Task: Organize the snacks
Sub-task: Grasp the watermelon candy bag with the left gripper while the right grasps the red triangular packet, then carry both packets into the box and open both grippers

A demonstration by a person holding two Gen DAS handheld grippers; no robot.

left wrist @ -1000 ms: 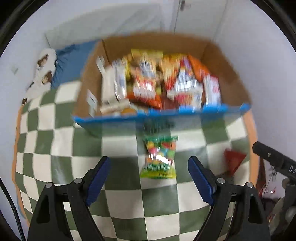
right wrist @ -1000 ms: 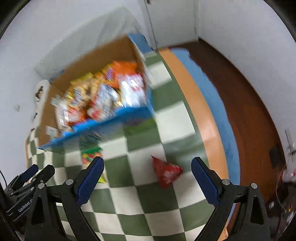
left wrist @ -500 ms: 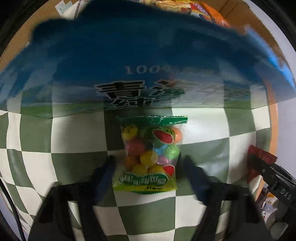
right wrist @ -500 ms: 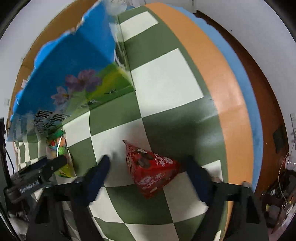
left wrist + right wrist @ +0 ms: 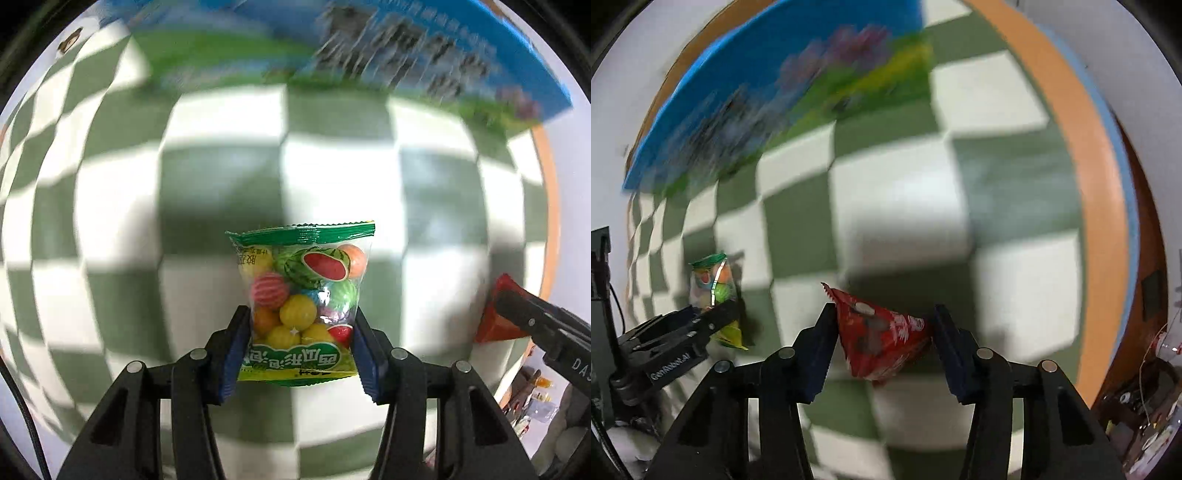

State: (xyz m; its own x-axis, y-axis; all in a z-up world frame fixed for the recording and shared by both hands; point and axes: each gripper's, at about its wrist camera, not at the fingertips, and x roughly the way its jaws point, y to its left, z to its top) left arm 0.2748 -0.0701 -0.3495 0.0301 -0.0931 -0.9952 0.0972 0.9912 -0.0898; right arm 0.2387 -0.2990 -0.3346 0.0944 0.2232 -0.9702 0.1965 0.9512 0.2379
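Note:
A clear bag of fruit-shaped gum balls with a green top (image 5: 301, 295) sits between the blue pads of my left gripper (image 5: 301, 339), which is shut on its lower half; it also shows in the right wrist view (image 5: 714, 282). A red triangular snack packet (image 5: 882, 338) sits between the pads of my right gripper (image 5: 884, 332), which is shut on it; its corner shows in the left wrist view (image 5: 495, 317). The blue cardboard snack box (image 5: 424, 62) stands beyond both on the green-and-white checkered cloth; its contents are hidden.
The checkered tablecloth (image 5: 897, 206) has an orange and blue border (image 5: 1097, 177) on the right, with dark wooden floor beyond. The left gripper's body (image 5: 672, 347) is at the left of the right wrist view. Small clutter lies at the lower right.
Both grippers have dropped down to the cloth and closed, the left on the gum ball bag and the right on the red packet. The box's inside has gone out of view.

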